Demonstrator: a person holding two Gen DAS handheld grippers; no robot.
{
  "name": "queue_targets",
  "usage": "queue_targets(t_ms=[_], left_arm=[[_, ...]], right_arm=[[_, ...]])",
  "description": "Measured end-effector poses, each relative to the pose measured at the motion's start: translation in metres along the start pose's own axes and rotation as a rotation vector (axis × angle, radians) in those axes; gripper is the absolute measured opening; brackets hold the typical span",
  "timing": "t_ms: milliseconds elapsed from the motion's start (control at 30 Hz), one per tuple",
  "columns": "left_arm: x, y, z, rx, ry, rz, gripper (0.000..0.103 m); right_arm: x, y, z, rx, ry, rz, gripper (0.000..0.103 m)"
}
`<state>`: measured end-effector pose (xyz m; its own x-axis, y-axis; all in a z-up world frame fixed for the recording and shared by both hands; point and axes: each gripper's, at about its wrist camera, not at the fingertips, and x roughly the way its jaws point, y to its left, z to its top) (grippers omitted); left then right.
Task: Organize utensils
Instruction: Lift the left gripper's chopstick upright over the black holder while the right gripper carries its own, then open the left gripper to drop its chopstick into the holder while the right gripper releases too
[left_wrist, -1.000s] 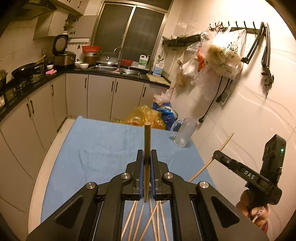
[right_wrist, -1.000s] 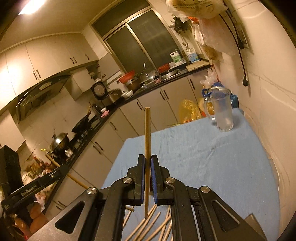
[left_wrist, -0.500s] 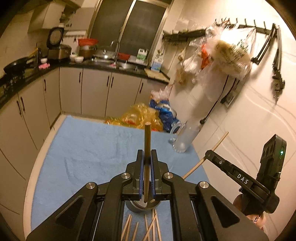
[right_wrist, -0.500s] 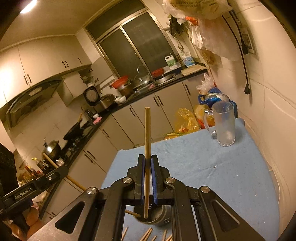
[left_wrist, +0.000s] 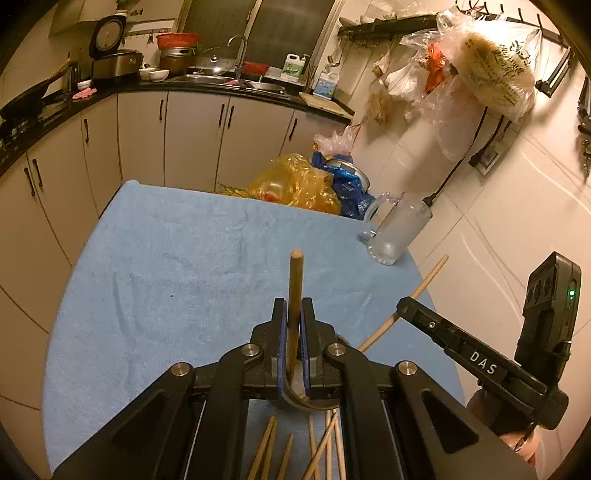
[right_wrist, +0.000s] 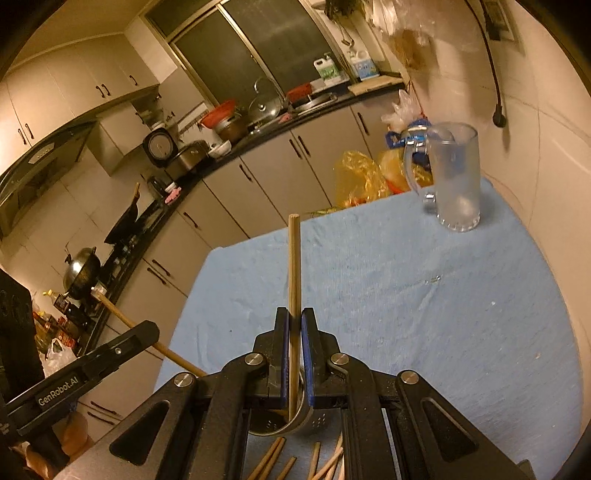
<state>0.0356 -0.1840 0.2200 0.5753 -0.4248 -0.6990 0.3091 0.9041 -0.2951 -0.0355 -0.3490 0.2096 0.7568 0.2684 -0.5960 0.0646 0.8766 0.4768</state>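
Observation:
My left gripper (left_wrist: 293, 314) is shut on a wooden chopstick (left_wrist: 295, 280) that stands upright. My right gripper (right_wrist: 294, 325) is shut on another wooden chopstick (right_wrist: 294, 266), also upright. Both hang over a round metal holder (right_wrist: 295, 421), mostly hidden under the jaws; it also shows in the left wrist view (left_wrist: 295, 400). Several loose chopsticks (left_wrist: 317, 450) lie on the blue cloth (left_wrist: 184, 266) near me, also in the right wrist view (right_wrist: 317, 461). The right gripper (left_wrist: 402, 306) shows at the right of the left wrist view, the left gripper (right_wrist: 147, 328) at the left of the right wrist view.
A frosted glass mug (left_wrist: 395, 236) stands at the cloth's far right corner, by the tiled wall; it also shows in the right wrist view (right_wrist: 454, 177). Yellow and blue plastic bags (left_wrist: 295, 184) sit behind the table. Kitchen cabinets and a counter run along the left and back.
Both grippers have tilted downward and lowered with their chopsticks. The metal holder has come into view beneath the jaws, and the chopsticks' lower ends now reach it.

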Motion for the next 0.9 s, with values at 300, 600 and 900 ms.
queue_targets(t_ms=[300,600,900], left_arm=[[-0.029,0.007,-0.008,0.000,-0.060,0.012,0.022],[-0.064,0.022,-0.067,0.023,-0.089,0.033,0.026],[-0.039,0.040,-0.183,0.032,0.112,-0.026,0.026]], right_arm=[[-0.028,-0.007,-0.005,0.024,-0.043,0.028,0.030],[-0.070,-0.017,-0.072,-0.012,-0.066,0.016,0.030],[-0.074,-0.036,-0.194,-0.111,0.053,-0.078,0.030]])
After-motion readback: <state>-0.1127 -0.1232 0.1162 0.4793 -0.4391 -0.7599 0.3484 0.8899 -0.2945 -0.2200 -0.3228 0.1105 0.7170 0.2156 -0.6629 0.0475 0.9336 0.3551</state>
